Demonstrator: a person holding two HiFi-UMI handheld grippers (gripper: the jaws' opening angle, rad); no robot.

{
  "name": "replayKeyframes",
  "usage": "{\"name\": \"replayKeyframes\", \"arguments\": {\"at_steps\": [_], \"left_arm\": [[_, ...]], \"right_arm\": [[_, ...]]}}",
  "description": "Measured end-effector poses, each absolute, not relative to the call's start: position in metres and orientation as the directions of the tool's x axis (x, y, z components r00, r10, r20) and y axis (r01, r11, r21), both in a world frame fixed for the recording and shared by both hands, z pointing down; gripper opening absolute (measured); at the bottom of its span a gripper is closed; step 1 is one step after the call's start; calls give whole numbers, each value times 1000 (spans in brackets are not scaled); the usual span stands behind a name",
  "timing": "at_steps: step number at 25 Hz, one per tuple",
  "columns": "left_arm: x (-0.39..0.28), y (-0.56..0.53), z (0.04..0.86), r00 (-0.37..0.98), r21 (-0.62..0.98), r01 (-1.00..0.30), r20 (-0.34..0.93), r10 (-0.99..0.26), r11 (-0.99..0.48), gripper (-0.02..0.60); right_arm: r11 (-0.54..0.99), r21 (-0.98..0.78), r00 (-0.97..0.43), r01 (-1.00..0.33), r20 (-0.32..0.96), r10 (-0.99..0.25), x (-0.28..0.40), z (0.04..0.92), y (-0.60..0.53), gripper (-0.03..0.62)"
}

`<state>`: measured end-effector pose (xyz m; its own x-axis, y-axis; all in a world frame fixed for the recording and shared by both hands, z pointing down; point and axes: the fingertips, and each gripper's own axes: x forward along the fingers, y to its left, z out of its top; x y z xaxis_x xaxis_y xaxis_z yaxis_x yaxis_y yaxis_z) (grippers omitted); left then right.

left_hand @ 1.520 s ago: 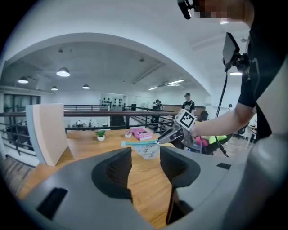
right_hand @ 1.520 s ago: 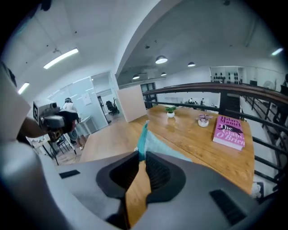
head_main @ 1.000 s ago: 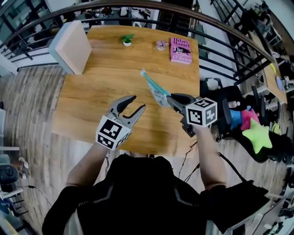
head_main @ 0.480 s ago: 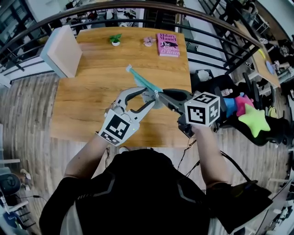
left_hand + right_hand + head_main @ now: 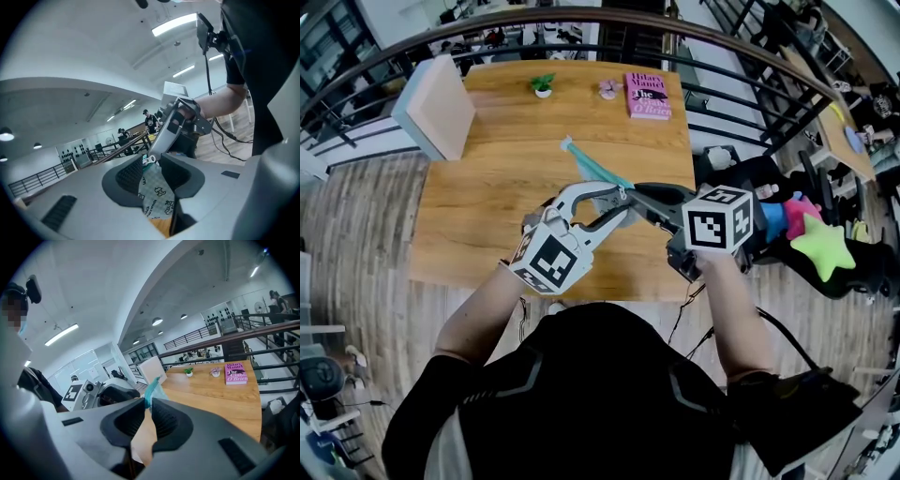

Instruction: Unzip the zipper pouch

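The zipper pouch (image 5: pixel 598 172) is teal with a pale printed side and hangs in the air above the wooden table (image 5: pixel 487 197). My right gripper (image 5: pixel 630 194) is shut on its near end; the right gripper view shows the pouch (image 5: pixel 153 389) pinched between the pads (image 5: pixel 161 420). My left gripper (image 5: pixel 620 202) has come in from the left at that same end. Its jaws are closing, with the printed pouch (image 5: pixel 154 194) and the small white zipper pull (image 5: pixel 149 160) between them. The pads (image 5: pixel 131 176) flank the fabric without clearly pressing it.
At the table's far edge lie a pink book (image 5: pixel 649 95), a small potted plant (image 5: pixel 543 85) and a pink flower ornament (image 5: pixel 610 89). A beige box (image 5: pixel 438 106) stands at the far left corner. A curved railing (image 5: pixel 769 66) and a green star plush (image 5: pixel 825 248) are to the right.
My left gripper has moved right to the pouch's held end, and its jaws have narrowed around it. The right gripper keeps its grip, now a little higher over the table.
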<state>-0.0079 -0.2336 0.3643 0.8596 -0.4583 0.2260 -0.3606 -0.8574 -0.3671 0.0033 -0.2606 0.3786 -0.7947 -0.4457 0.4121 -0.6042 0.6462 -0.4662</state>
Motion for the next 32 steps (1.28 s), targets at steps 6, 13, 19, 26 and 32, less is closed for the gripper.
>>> {"name": "replayKeyframes", "arguments": {"at_steps": [6, 13, 19, 26, 32], "left_arm": [[-2, -230, 370, 877, -382, -282, 270, -398, -880, 99], [-7, -233, 366, 889, -272, -319, 246, -386, -908, 78], [-21, -249, 364, 861, -101, -455, 203, -466, -885, 61], [-22, -249, 366, 863, -66, -458, 208, -461, -887, 54], [-29, -253, 370, 852, 40, -492, 226, -472, -870, 35]], "right_arm": [[674, -450, -803, -586, 435, -407, 7, 383, -255, 55], [691, -450, -815, -566, 430, -388, 5, 383, -253, 54], [688, -459, -821, -562, 413, -394, 6, 382, -258, 54], [715, -454, -838, -532, 405, -366, -3, 381, -258, 54], [754, -437, -860, -490, 383, -337, -8, 387, -256, 54]]}}
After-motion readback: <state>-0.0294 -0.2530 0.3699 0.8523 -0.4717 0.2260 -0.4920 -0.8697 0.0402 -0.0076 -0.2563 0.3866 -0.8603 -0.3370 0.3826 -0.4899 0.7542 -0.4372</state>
